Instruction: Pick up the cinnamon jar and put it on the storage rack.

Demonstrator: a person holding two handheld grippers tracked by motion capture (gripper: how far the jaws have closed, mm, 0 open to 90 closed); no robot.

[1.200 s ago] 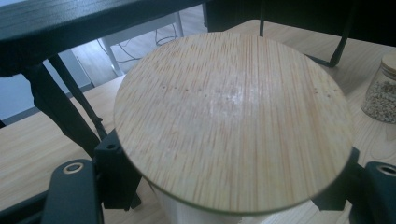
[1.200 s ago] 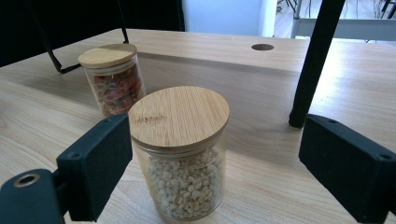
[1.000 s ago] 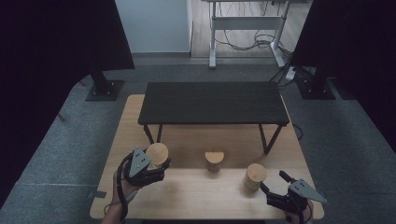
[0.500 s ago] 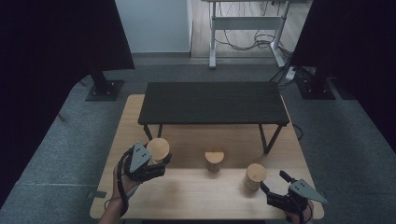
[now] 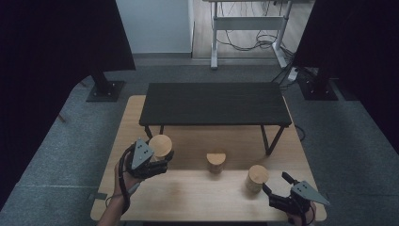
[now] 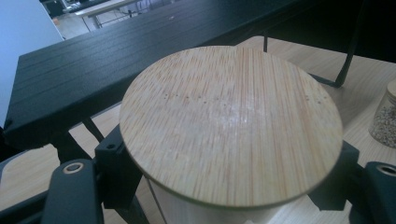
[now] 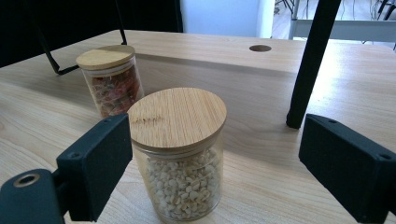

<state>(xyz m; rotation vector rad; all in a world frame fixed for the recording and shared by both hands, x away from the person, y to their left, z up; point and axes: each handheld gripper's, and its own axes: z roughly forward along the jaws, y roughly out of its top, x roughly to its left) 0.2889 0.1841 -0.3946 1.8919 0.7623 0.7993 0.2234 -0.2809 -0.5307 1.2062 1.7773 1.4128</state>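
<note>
1. Landmark for all positions: the black shelf (image 5: 214, 103), a low slatted stand on thin legs at the back of the wooden table (image 5: 197, 193).
2. Jar A (image 5: 161, 145): round bamboo lid, clear wall. It sits at the shelf's front left leg, on the person's side of it. Contents not readable: in the left gripper view the lid (image 6: 231, 123) hides nearly all of the body.
3. Left gripper (image 5: 157, 162): jaws closed on jar A, one pad at each side just under the lid rim. Whether the jar's base rests on the table or is raised cannot be told.
4. Jar B (image 5: 216, 162): in front of the shelf's middle, well apart from jar A. In the right gripper view it (image 7: 112, 79) holds a reddish-brown mix and its bamboo lid is seated flat.
5. Jar C (image 5: 257, 178): in front of the shelf's right leg, nearer the person than jar B. In the right gripper view it (image 7: 180, 151) holds pale, small pebble-like grains, filled to just under the lid.
6. Right gripper (image 5: 277, 186): jaws spread wide, holding nothing. Jar C stands upright ahead, nearer the left pad, clear of both.
</note>
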